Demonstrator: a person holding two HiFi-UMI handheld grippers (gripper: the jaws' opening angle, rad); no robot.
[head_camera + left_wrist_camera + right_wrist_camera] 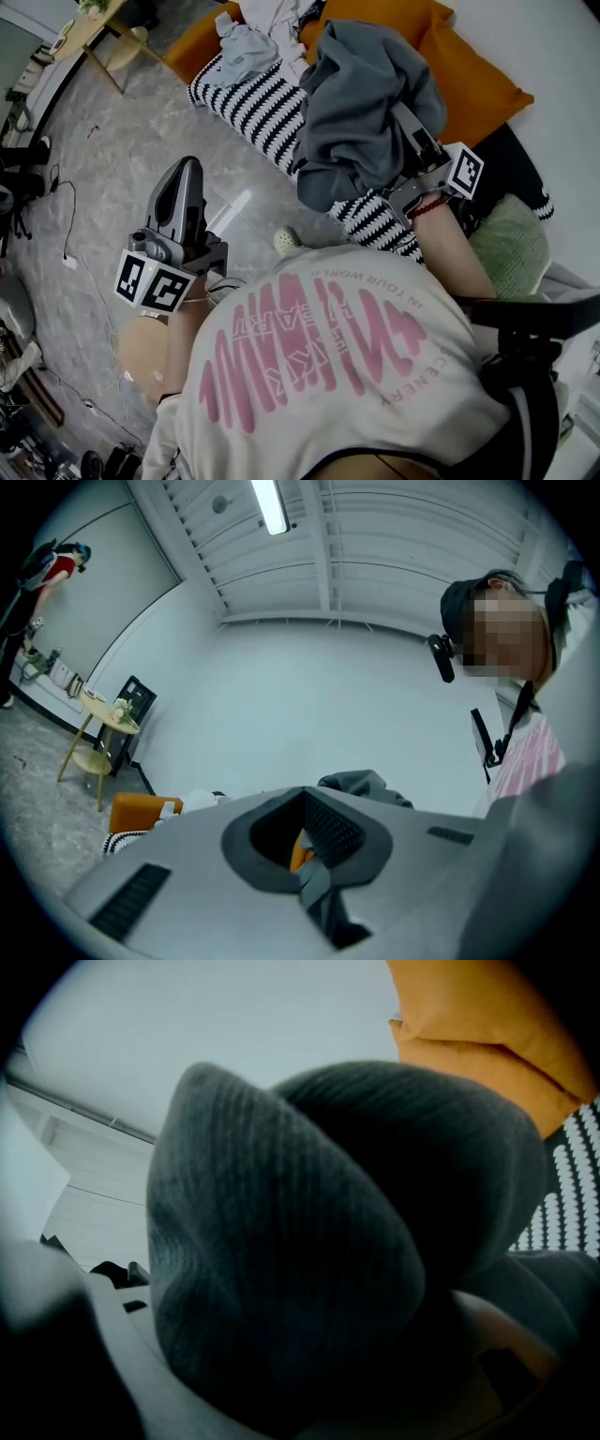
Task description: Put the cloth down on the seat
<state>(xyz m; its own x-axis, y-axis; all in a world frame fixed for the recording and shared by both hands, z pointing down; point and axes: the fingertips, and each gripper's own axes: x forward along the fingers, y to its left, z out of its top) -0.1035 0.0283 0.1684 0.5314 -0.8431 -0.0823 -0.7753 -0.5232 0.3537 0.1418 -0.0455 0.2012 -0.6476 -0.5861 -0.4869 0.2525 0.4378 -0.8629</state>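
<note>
A dark grey cloth (pixel 361 103) hangs bunched over the black-and-white striped seat (pixel 253 108), held up by my right gripper (pixel 405 120), which is shut on it. In the right gripper view the cloth (pixel 309 1232) fills the space between the jaws and hides the fingertips; only one pale finger (pixel 98 1335) shows at the lower left. My left gripper (pixel 187 173) is over the grey floor to the left of the seat, shut with nothing in it. The left gripper view shows its jaws (pixel 305 855) pressed together, with the grey cloth (pixel 361 785) just beyond them.
Orange cushions (pixel 473 80) lie along the back of the seat, with light-coloured clothes (pixel 246 47) at its far end. A green cushion (pixel 511 244) sits at the right. A small yellow table (pixel 94 28) stands far left. A pale ball (pixel 286 241) and cables lie on the floor.
</note>
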